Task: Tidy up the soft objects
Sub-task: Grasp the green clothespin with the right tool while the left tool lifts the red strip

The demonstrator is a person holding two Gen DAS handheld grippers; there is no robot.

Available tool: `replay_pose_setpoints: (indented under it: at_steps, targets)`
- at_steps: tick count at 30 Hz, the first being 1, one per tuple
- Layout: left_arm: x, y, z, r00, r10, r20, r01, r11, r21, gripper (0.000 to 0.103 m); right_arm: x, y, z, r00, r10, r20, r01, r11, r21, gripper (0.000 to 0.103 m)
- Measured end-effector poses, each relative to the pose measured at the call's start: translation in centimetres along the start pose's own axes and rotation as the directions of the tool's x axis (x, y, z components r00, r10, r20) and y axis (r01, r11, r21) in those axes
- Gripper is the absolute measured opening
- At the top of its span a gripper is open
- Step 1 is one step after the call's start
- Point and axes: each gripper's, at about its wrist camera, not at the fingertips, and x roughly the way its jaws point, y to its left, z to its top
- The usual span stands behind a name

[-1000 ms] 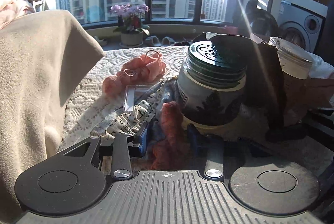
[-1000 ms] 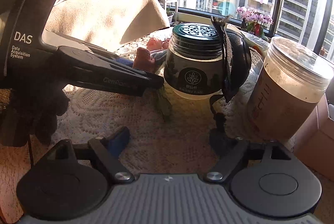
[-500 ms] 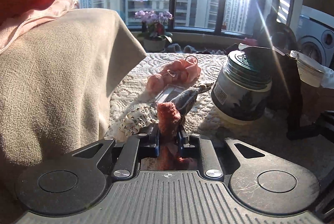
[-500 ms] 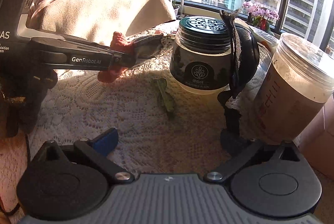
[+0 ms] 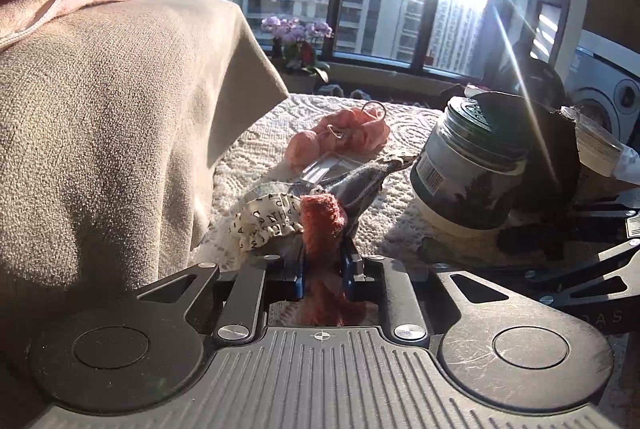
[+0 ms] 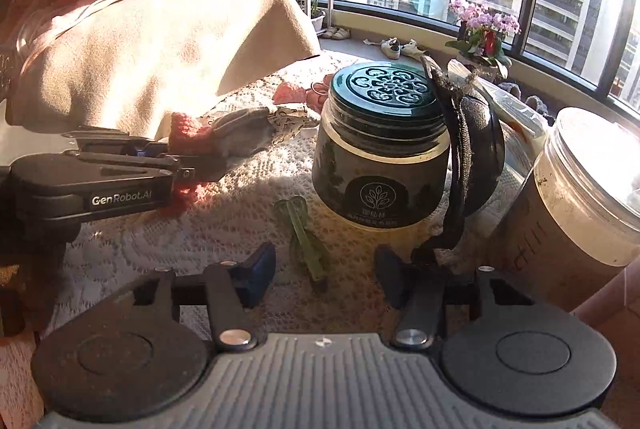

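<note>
Our left claw [image 5: 322,269] is clenched on the rust-red fuzzy cloth [image 5: 322,225], which stands up between its pads. Our right claw [image 6: 324,269], jaws just narrowed but grasping nothing, has the green strip [image 6: 306,241] lengthwise straight ahead; beyond-right stands the lidded dark jar [image 6: 380,149].

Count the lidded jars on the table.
2. The dark-lidded jar stands mid-table with a black strap draped against it; the clear-lidded jar stands at far right. More may be hidden behind them.
</note>
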Motion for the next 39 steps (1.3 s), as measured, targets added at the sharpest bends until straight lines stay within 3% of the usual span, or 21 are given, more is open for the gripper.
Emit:
replay_pose_setpoints:
  at_steps: [5, 8, 12, 20, 24, 30, 33, 36, 39]
  targets:
    - [-0.1, 0.3, -0.1, 1.000, -0.013, 0.003, 0.013, 1.000, -0.021, 0.021, -0.2, 0.6, 0.1, 1.000, 0.021, -0.022, -0.021, 1.000, -0.012, 0.027]
    - [-0.2, 0.4, -0.1, 1.000, -0.018, 0.004, 0.019, 0.999, -0.029, 0.021, -0.6, 1.9, -0.5, 0.999, 0.045, -0.022, -0.047, 0.997, -0.062, 0.019]
    - [-0.2, 0.5, -0.1, 1.000, -0.020, 0.004, 0.020, 0.999, -0.033, 0.021, -1.0, 3.9, -1.1, 0.999, 0.053, -0.005, -0.053, 0.989, -0.138, 0.019]
    - [-0.4, 1.0, -0.2, 0.999, -0.040, 0.007, 0.040, 0.997, -0.060, 0.021, -2.1, 4.9, -1.4, 0.997, 0.069, -0.017, -0.071, 0.981, -0.182, 0.018]
    - [-0.5, 0.9, -0.2, 0.999, -0.035, 0.006, 0.035, 0.998, -0.055, 0.021, -3.6, 4.6, -1.7, 0.998, 0.061, 0.026, -0.054, 0.977, -0.205, 0.019]
    - [-0.5, 0.8, -0.2, 0.999, -0.034, 0.006, 0.035, 0.998, -0.054, 0.022, -1.6, 2.9, -0.6, 0.999, 0.041, 0.012, -0.040, 0.997, -0.070, 0.023]
    - [-0.5, 0.8, -0.2, 0.999, -0.034, 0.005, 0.034, 0.998, -0.053, 0.022, -0.2, 2.4, 0.6, 0.997, 0.077, 0.004, -0.077, 0.997, 0.015, 0.023]
    - [-0.4, 0.7, -0.2, 0.999, -0.032, 0.003, 0.032, 0.998, -0.049, 0.022, 0.8, 2.9, 1.3, 0.997, 0.081, -0.004, -0.080, 0.997, 0.020, 0.023]
    - [-0.4, 0.7, -0.2, 1.000, -0.031, 0.003, 0.031, 0.998, -0.049, 0.022, 1.0, 3.6, 1.7, 0.998, 0.061, -0.001, -0.061, 0.998, 0.004, 0.031]
